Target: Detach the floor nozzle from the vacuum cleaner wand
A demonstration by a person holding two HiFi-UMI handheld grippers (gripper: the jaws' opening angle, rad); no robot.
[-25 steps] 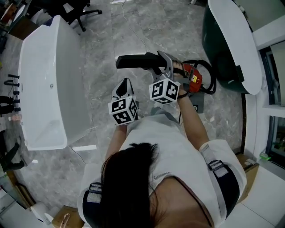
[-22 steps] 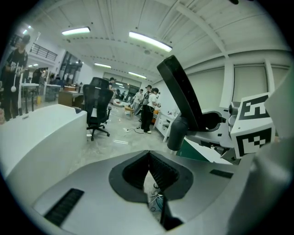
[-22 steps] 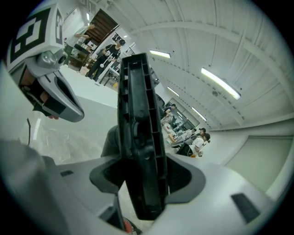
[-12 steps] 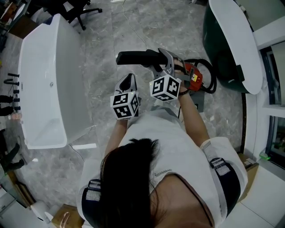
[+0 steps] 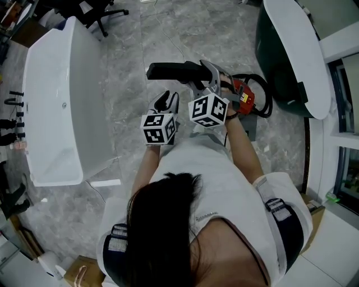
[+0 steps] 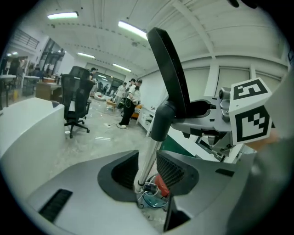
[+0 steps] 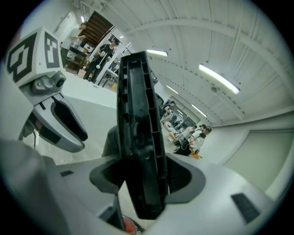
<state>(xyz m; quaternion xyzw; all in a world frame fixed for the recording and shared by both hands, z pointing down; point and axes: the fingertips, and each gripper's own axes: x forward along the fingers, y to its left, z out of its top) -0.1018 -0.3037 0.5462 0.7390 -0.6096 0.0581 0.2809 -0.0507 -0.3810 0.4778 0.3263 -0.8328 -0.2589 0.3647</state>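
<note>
The black floor nozzle [image 5: 174,71] is held up off the floor, and my right gripper [image 5: 205,78] is shut on it. In the right gripper view the nozzle [image 7: 138,151] fills the gap between the pads. The silver wand [image 6: 148,156] runs from the nozzle's neck [image 6: 161,121] down to the red vacuum body [image 5: 244,98]. My left gripper [image 5: 167,101] sits just left of the right one. Its jaws have just been opening, and the wand shows between them without the pads clearly pressing on it.
A long white tub [image 5: 56,101] stands at the left on the grey marble floor. A black office chair [image 5: 95,14] is at the top left. At the right stands a white-topped dark green table [image 5: 291,50], with a black hose [image 5: 265,96] beside the vacuum body.
My left gripper has moved up the picture toward the nozzle, and its jaws have parted. The right gripper and the nozzle have stayed in place.
</note>
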